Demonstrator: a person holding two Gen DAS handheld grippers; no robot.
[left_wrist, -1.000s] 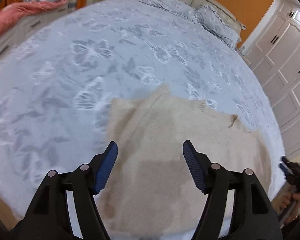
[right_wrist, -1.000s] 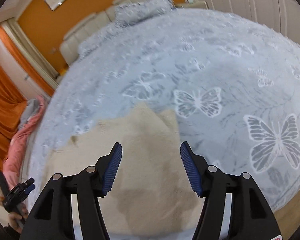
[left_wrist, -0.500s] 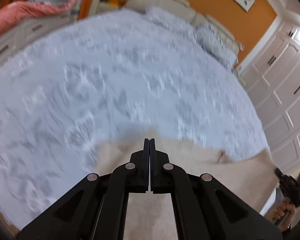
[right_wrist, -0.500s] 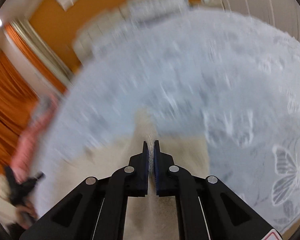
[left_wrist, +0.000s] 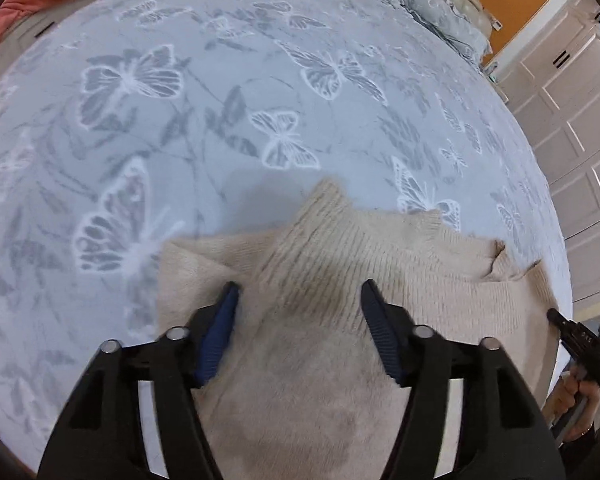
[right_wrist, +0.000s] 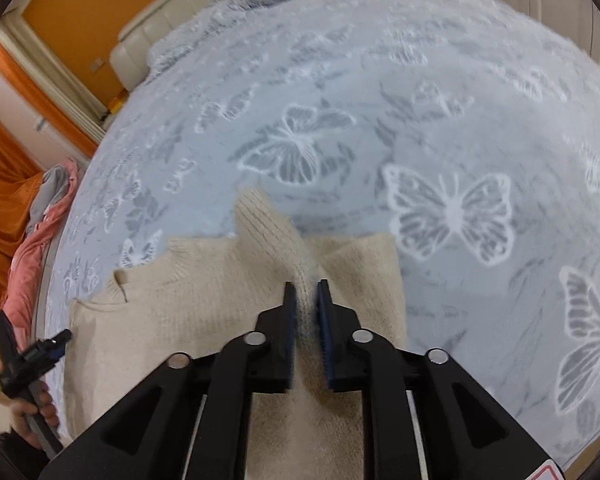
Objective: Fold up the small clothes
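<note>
Cream knit sweater [left_wrist: 380,276] flat on butterfly bedspread [left_wrist: 220,128]. Left gripper [left_wrist: 298,300] just reopening, spread over sleeve – nothing pinched. Right gripper [right_wrist: 305,298] reopening, narrow – sleeve fold between pads.

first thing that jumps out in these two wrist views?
A cream knit sweater lies flat at the near edge of a pale blue butterfly-print bedspread. The left gripper has just opened and stands open above it. The right gripper, opening too, has a ridge of knit between its pads.
</note>
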